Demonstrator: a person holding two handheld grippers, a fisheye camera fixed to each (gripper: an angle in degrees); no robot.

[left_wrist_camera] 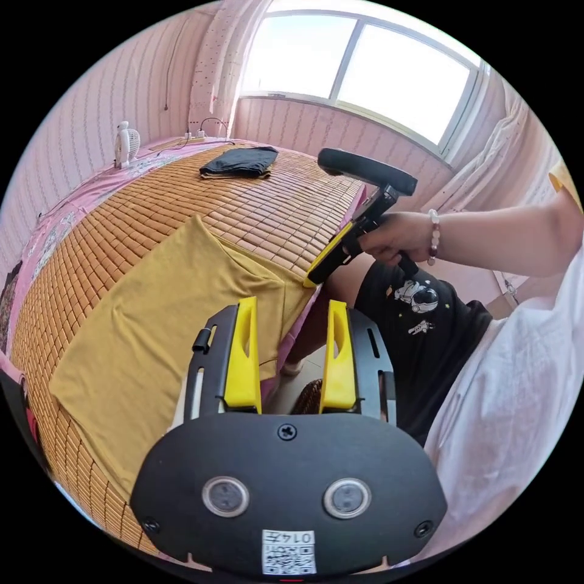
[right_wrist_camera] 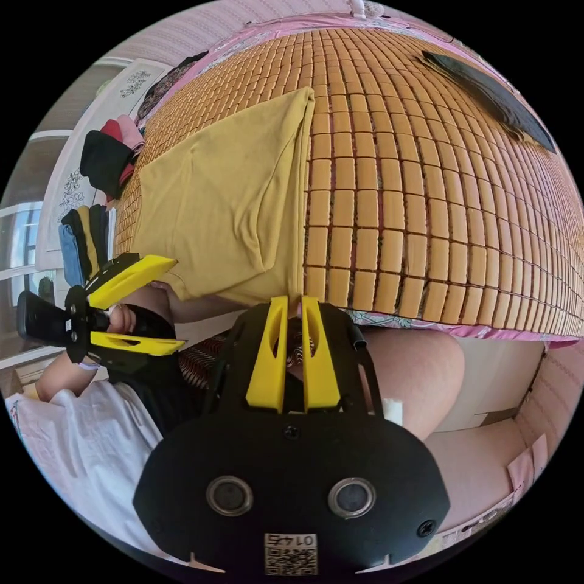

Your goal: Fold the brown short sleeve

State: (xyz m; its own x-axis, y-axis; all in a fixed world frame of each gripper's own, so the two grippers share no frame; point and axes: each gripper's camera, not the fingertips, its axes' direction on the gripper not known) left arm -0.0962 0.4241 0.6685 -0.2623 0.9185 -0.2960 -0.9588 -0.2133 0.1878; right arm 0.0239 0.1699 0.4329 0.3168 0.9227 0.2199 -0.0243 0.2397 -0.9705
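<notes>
1. The brown short sleeve lies on the bed, doubled lengthwise with a sleeve tucked in; I'd judge the cross folds remain
2. Left hand-held gripper hangs spread at the bed's edge; right hand-held gripper is nearly pressed together, pinching nothing I can make out
3. The left gripper view adds a folded dark garment and a window; the right gripper view adds stacked clothes

Shirt on mat near edge; folded garment behind, well apart.
</notes>
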